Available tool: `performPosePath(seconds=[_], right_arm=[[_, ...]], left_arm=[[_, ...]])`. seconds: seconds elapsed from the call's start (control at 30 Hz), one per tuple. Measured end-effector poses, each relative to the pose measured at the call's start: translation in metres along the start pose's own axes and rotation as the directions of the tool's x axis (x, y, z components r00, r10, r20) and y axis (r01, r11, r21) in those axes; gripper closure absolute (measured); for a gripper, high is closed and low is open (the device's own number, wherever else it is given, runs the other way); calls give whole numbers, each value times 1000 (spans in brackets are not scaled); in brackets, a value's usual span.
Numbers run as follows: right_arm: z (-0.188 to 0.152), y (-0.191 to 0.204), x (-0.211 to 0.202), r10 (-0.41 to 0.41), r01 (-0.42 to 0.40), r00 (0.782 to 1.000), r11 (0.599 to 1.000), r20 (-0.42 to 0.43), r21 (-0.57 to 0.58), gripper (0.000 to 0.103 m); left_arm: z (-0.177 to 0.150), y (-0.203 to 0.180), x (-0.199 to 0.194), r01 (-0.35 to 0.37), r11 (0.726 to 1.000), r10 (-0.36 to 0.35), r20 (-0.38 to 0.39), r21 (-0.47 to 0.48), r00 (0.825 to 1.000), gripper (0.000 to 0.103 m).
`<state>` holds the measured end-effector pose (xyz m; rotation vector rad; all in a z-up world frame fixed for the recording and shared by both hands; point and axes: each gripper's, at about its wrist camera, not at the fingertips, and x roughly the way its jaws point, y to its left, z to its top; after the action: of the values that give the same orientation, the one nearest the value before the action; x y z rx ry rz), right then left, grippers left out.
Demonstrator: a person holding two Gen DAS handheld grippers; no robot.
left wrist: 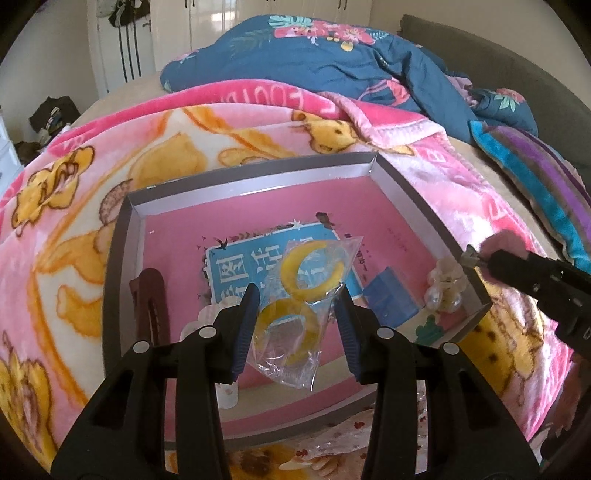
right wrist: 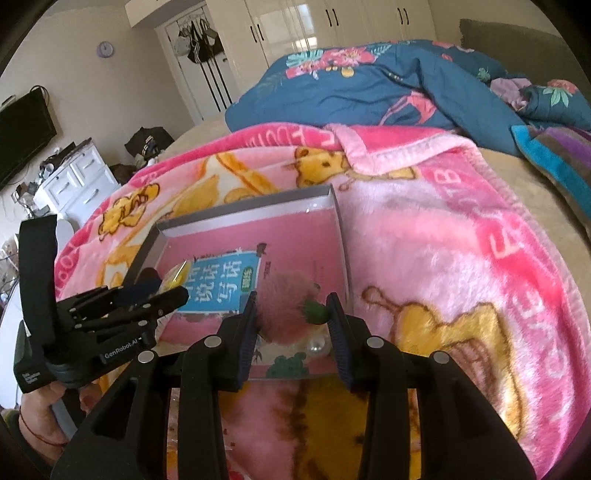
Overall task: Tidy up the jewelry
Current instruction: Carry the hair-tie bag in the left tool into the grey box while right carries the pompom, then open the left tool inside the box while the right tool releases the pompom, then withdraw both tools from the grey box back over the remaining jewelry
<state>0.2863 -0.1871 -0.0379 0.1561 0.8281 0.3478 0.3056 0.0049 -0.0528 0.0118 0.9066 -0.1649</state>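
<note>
Blue-padded fingers of the left gripper pinch a clear bag of yellow rings over the tray, the right gripper clamps a pink pom-pom near the tray's right edge, while a brown clip lies by its left wall.

White wardrobes and a wall-mounted television flank the bed.

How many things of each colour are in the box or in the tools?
Yellow rings in a clear bag, held by the left tool: 2
Pink fluffy pom-pom, held by the right tool: 1
Brown hair clip: 1
Blue box: 1
White pearl flower piece: 1
Total: 6
</note>
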Motion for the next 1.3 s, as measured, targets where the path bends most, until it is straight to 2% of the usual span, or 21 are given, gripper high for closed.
performPosePath(seconds=[0.27,0.33,0.6,0.7,0.83,1.07,1.13,1.23,1.3], right_arm=[[-9,7,17,7,-7,999,1000,-39,-16,64],[-11,8,15,13,-13,999,1000,-31,-12,52],[-19,3,-23,18,-19,999,1000,34,15,28],[-24,1,-41,24,-26,998,1000,60,17,23],[-29,0,-61,35,-38,995,999,90,26,17],[-37,3,-81,45,-48,993,999,106,18,16],[-39,4,-85,44,-47,993,999,112,17,16],[-41,3,-94,44,-47,991,999,128,25,16],[-42,3,-99,45,-48,990,999,134,24,16]], left_arm=[[-4,-1,5,-3,1000,3,-26,9,1000,69],[-4,-1,4,-3,1000,3,-24,10,1000,69],[-5,0,-4,3,1000,-2,-12,11,1000,63],[-5,-1,-11,4,1000,-4,5,15,1000,58],[-4,1,-28,-7,1000,6,43,21,999,47],[-5,12,-56,-22,1000,24,85,-20,996,24],[-6,13,-65,-19,999,22,94,-30,995,22],[-8,15,-81,-11,999,16,121,-47,992,12],[-10,16,-91,-6,998,14,136,-57,991,11]])
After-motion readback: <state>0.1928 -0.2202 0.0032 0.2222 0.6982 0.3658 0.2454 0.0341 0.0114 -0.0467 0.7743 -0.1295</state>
